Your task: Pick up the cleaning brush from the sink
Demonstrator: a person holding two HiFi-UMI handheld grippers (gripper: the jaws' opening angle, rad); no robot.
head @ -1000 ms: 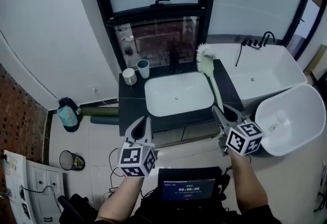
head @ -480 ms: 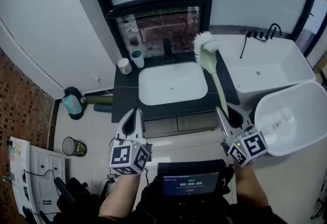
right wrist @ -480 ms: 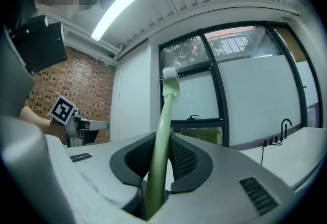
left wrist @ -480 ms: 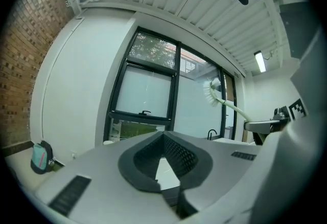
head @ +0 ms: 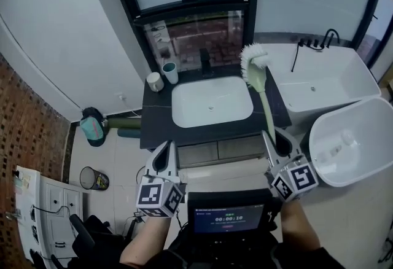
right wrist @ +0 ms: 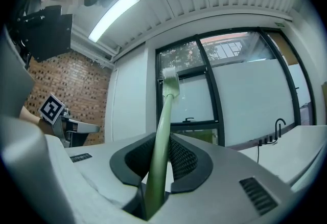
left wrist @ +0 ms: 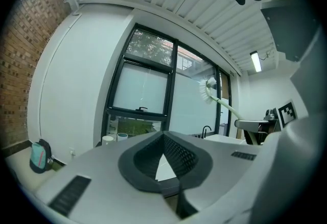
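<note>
The cleaning brush (head: pixel 264 99) has a white bristle head and a pale green handle. My right gripper (head: pixel 274 139) is shut on the lower end of that handle and holds the brush out level, its head above the back right of the dark counter (head: pixel 156 123). The white sink (head: pixel 212 105) lies empty below and to the left. In the right gripper view the handle (right wrist: pixel 162 131) runs out between the pads to the head. My left gripper (head: pixel 164 154) is shut and empty in front of the counter's left part. The left gripper view shows its closed tips (left wrist: pixel 163 135) and the brush (left wrist: pixel 210 90) at the right.
Two cups (head: pixel 162 76) and a black faucet (head: pixel 204 59) stand at the back of the counter, under a dark-framed window. A white bathtub (head: pixel 319 86) and a white rounded basin (head: pixel 350 139) are at the right. On the floor at the left sit a bin (head: pixel 94 180) and a teal object (head: pixel 93 128).
Both grippers have drawn back from the sink toward me and risen a little. The right one carries the brush with it, and the handle now points straighter away.
</note>
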